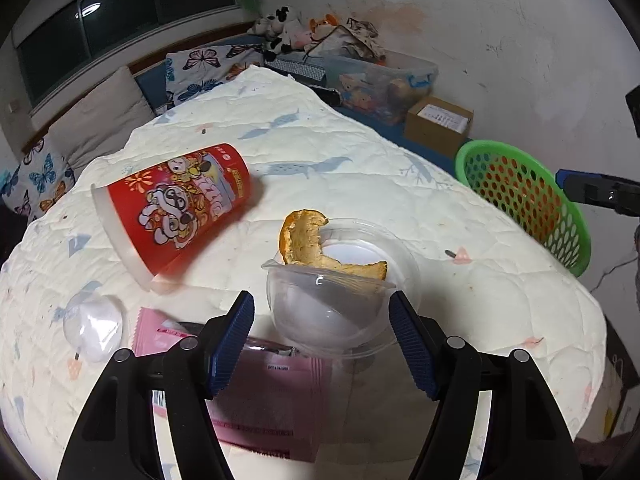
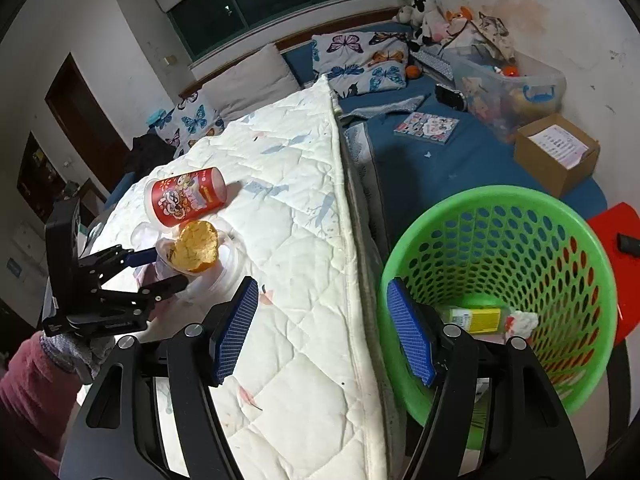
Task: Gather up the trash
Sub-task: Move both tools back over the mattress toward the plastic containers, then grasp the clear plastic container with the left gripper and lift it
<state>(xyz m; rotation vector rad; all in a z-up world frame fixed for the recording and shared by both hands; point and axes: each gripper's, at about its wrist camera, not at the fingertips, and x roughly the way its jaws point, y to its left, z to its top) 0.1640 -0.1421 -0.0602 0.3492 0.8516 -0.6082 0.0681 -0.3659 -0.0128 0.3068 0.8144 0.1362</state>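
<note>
My left gripper (image 1: pixel 322 340) is open and straddles a clear plastic cup (image 1: pixel 320 320) that carries an orange peel (image 1: pixel 300 240). Its left pad stands clear of the cup; the right pad is close to the rim. A red printed cup (image 1: pixel 172 204) lies on its side behind, and a pink wrapper (image 1: pixel 272 400) and crumpled white plastic (image 1: pixel 94 326) lie nearer. In the right wrist view the left gripper (image 2: pixel 170 267) flanks the same cup (image 2: pixel 224 276). My right gripper (image 2: pixel 320 328) is open and holds nothing, between the quilt's edge and the green basket (image 2: pixel 500 194).
Everything sits on a white quilt (image 2: pixel 304 200) over a blue bed. The basket holds a yellow-labelled wrapper (image 2: pixel 476 314) and white tissue. A cardboard box (image 2: pixel 556 152), a clear toy bin (image 2: pixel 508 88) and a red surface (image 2: pixel 616 248) lie beyond. A person's sleeve (image 2: pixel 28 380) is lower left.
</note>
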